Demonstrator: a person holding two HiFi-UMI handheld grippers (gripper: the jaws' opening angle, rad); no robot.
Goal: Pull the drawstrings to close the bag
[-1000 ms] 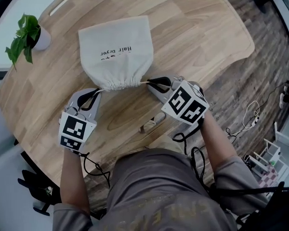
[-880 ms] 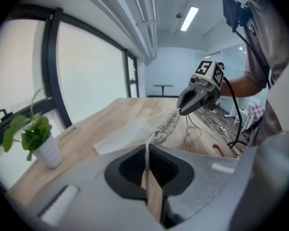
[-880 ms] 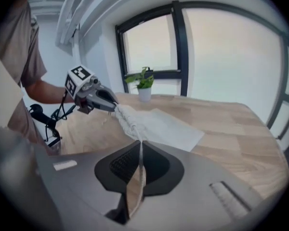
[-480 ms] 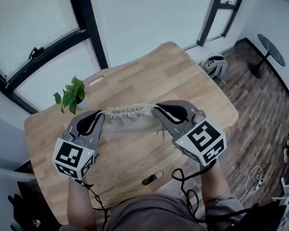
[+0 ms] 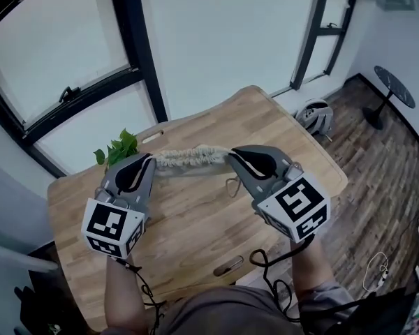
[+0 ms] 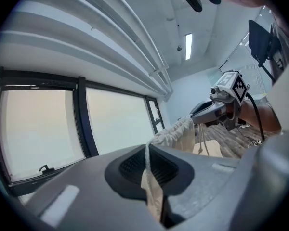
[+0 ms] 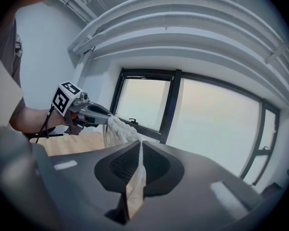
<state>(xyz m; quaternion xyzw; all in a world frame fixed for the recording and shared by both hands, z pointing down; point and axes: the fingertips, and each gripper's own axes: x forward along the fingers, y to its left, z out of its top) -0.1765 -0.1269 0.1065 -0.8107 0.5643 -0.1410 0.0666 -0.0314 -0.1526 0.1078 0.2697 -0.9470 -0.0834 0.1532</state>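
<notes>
Bag [image 5: 192, 158] strung between left gripper [image 5: 149, 160] and right gripper [image 5: 231, 155], fingers [image 5: 129, 176] pinching its drawstrings [image 6: 146, 154].

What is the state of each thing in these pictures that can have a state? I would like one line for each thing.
Bag: held up above the table, mouth gathered tight, stretched between the two grippers.
Left gripper: shut on the left drawstring.
Right gripper: shut on the right drawstring.
Plant: standing on the table, partly hidden behind the left gripper.
</notes>
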